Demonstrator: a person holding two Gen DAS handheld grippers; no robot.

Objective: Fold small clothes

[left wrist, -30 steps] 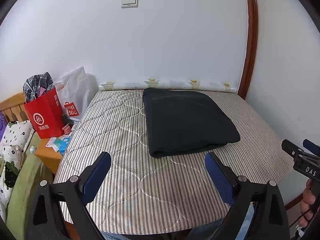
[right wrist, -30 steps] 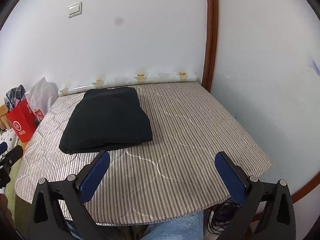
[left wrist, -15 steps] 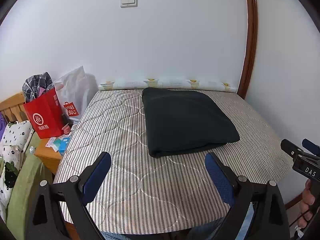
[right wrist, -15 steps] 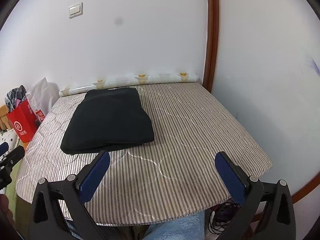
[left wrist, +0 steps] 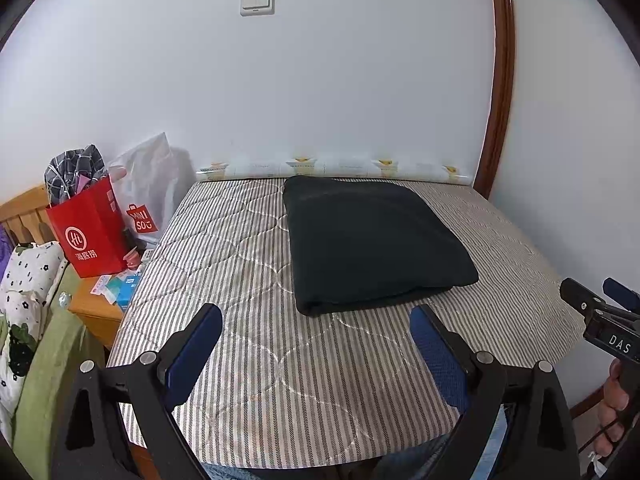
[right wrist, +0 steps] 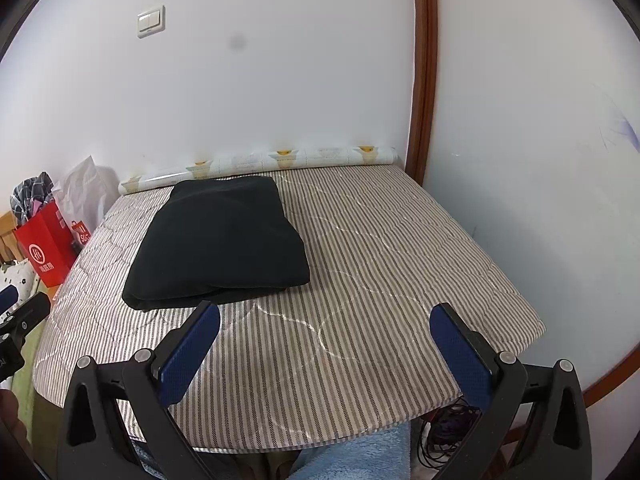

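Note:
A dark, nearly black garment [left wrist: 372, 242] lies folded in a neat rectangle on the striped quilted mattress [left wrist: 248, 344]; it also shows in the right wrist view [right wrist: 222, 244], left of centre. My left gripper [left wrist: 316, 320] is open and empty, held above the near part of the mattress, short of the garment's front edge. My right gripper [right wrist: 326, 320] is open and empty, over the bare mattress [right wrist: 380, 280] to the right of the garment. The right gripper also shows at the right edge of the left wrist view [left wrist: 600, 300].
A red paper bag [left wrist: 90, 232] and a white plastic bag [left wrist: 150, 196] stand on a wooden nightstand [left wrist: 94, 308] left of the bed. A patterned roll [left wrist: 332, 168] lies along the back wall. A wall with brown trim [right wrist: 520, 200] borders the right side. Cables [right wrist: 448, 428] lie on the floor.
Both grippers have stayed open and nearly still; the views have shifted only slightly. The folded garment has not moved.

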